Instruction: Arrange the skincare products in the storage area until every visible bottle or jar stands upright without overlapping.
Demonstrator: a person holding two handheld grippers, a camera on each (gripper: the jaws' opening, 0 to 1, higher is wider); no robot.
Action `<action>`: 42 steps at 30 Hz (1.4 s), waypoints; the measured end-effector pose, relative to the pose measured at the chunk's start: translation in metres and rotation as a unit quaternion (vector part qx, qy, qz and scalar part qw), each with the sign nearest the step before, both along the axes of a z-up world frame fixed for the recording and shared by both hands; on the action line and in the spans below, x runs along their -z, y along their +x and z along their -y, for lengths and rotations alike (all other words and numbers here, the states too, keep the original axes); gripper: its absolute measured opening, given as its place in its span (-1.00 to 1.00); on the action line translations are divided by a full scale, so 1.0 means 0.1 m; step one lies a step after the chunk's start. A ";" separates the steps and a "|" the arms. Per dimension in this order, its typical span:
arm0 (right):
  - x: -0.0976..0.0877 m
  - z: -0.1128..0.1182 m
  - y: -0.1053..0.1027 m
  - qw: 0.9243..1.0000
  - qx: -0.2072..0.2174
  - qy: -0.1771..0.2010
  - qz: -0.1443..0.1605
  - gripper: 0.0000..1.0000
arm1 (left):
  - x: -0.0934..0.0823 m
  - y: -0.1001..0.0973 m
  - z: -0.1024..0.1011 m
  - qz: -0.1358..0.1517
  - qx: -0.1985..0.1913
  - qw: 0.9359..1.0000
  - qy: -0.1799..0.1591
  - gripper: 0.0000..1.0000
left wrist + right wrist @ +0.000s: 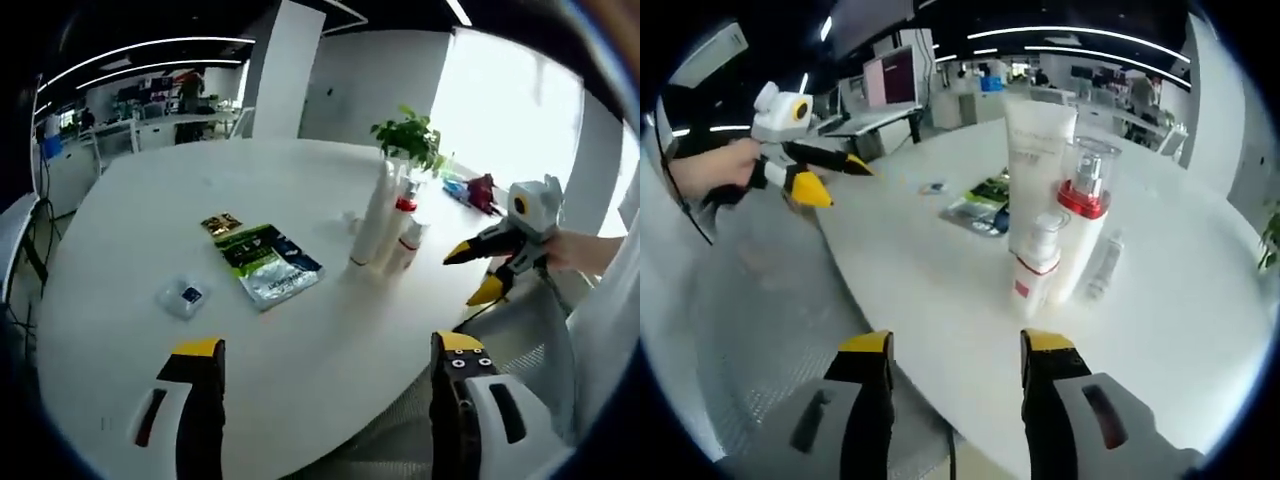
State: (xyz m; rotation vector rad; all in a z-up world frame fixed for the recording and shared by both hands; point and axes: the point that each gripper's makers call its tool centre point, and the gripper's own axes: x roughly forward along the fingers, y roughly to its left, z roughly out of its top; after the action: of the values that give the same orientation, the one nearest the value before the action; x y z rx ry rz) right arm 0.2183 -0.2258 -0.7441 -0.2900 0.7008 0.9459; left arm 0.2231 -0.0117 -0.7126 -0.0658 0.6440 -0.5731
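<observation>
Both grippers, left and right, hover open-jawed and empty; the bottles mid-frame stand upright, seemingly needing only a check.

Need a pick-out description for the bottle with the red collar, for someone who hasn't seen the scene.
On the round white table, find the tight cluster of upright skincare products. The red-collar bottle stands just beside the tall white tube, with a shorter white bottle in front. It alone has a clear cap above a broad red ring.
</observation>
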 end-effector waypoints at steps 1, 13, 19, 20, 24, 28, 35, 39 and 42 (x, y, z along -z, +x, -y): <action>-0.02 0.01 0.00 1.000 0.003 0.001 0.001 0.06 | -0.02 -0.01 -0.03 0.000 0.000 1.000 -0.004 0.67; -0.23 0.06 -0.05 0.997 0.072 0.021 0.022 0.51 | -0.15 -0.16 -0.35 -0.007 0.026 0.998 -0.056 0.98; -0.29 -0.02 -0.10 0.995 0.087 0.032 0.034 0.77 | -0.17 -0.24 -0.50 -0.009 0.020 0.996 -0.090 0.98; -0.32 -0.06 -0.12 0.995 0.090 0.039 0.035 0.83 | -0.17 -0.25 -0.52 -0.009 0.018 0.995 -0.095 0.98; -0.44 -0.10 -0.14 0.990 0.110 0.074 0.036 0.99 | -0.20 -0.31 -0.55 0.003 0.018 0.995 -0.096 0.98; -0.52 0.02 -0.09 0.987 0.130 0.081 0.043 0.99 | -0.28 -0.19 -0.57 0.025 0.007 0.994 -0.109 0.98; -0.60 0.13 0.00 0.987 0.140 0.067 0.048 0.99 | -0.27 -0.08 -0.51 0.026 -0.001 0.993 -0.111 0.98; -0.55 0.25 0.13 0.984 0.160 0.064 0.044 0.99 | -0.26 -0.14 -0.40 0.022 0.005 0.994 -0.108 0.98; -0.57 0.28 0.14 0.981 0.174 0.069 0.042 0.99 | -0.23 -0.18 -0.37 0.019 0.009 0.995 -0.097 0.98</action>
State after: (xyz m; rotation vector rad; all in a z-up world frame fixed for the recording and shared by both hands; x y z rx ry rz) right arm 0.2326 -0.2541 -0.6867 -0.0788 0.5823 0.6404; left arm 0.2050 0.0256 -0.6899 -0.2311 0.5511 -0.6523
